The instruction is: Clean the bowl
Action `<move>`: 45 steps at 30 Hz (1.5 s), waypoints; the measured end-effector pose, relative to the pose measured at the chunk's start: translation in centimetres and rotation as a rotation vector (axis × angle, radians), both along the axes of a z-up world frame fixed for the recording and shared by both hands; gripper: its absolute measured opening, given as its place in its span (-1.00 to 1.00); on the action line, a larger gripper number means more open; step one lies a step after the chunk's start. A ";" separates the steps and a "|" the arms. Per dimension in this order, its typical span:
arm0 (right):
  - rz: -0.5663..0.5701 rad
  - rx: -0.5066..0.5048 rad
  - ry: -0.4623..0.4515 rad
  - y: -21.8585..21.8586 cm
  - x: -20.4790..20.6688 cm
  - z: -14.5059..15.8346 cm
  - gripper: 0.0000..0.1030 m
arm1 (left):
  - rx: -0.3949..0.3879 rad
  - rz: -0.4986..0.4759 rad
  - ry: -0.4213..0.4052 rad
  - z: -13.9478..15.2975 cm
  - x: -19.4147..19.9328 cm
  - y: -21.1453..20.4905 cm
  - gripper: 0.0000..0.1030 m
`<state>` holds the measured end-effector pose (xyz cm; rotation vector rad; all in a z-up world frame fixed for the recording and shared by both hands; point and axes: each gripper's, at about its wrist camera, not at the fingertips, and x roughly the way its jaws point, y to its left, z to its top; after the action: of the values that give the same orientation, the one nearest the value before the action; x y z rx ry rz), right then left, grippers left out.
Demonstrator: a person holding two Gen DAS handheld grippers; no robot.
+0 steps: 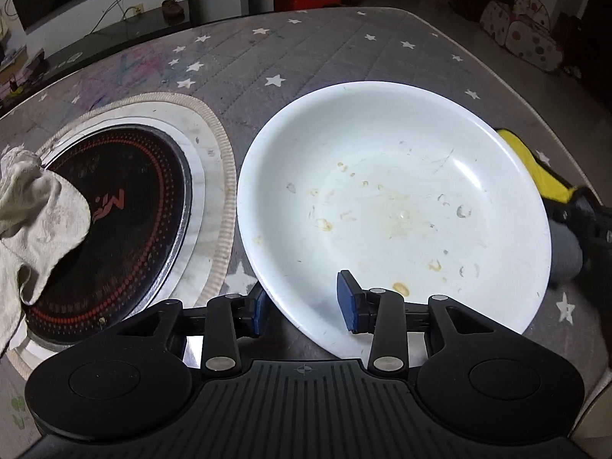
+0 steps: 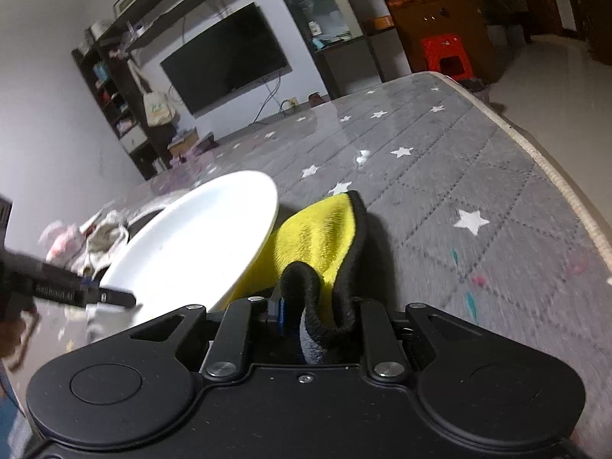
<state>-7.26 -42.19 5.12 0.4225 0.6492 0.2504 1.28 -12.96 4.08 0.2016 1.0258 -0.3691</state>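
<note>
Because yellowish residue and dried drops cover the inside of the white bowl (image 1: 401,122), reads as the opening step: steadying before the wipe, no cleaning done yet. Lies straight ahead of the left claw (image 1: 304,308), with the near rim passing between the blue pads (image 1: 348,306), one pad outside the wall and the other over the inner slope. Cannot tell whether those pads pinch the rim or merely straddle it, though looks tipped in the right wrist view, perhaps a sign of a hold. Sits just left of the right claw (image 2: 317,306), rim overlapping the fabric there.

Clamped tight in that right claw: a yellow microfibre cloth (image 2: 317,229) with black edging and grey backing, draped forward onto the table beside the bowl's right rim. Off to the left of the left claw, close beside the bowl: a round induction hob (image 1: 114,210) with a crumpled beige rag (image 1: 34,222) across its edge. Underneath everything, a grey star-patterned table cover (image 1: 306,49).

Next move, by judgement: calls for a firm hold on the rim, then lifting the cloth over it, pressing down on the stained floor and sweeping round, with care against skidding or tipping.
</note>
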 end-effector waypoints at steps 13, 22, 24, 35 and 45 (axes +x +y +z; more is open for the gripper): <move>-0.091 0.116 0.012 -1.0 5.5 -0.8 -0.68 | 0.038 -0.026 -0.027 -0.1 0.4 -0.8 -0.17; -0.120 0.090 0.013 -1.1 5.4 -1.1 -0.72 | 0.065 -0.088 -0.039 -0.2 1.8 -1.6 -0.15; -0.118 0.065 0.009 -1.0 4.5 -1.0 -0.73 | 0.072 -0.090 -0.048 -0.2 2.0 -1.9 -0.14; -0.137 -0.009 -0.005 -0.1 -0.2 -0.4 -0.73 | 0.036 0.043 -0.045 0.1 -0.2 -1.8 -0.13; -0.152 -0.031 -0.013 0.9 -3.1 -0.2 -0.72 | -0.061 0.141 -0.012 0.6 -3.1 -1.7 -0.30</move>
<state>-10.36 -41.26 4.93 0.4384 0.6047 0.0984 -1.83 -14.61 4.73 0.0763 1.0097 -0.2703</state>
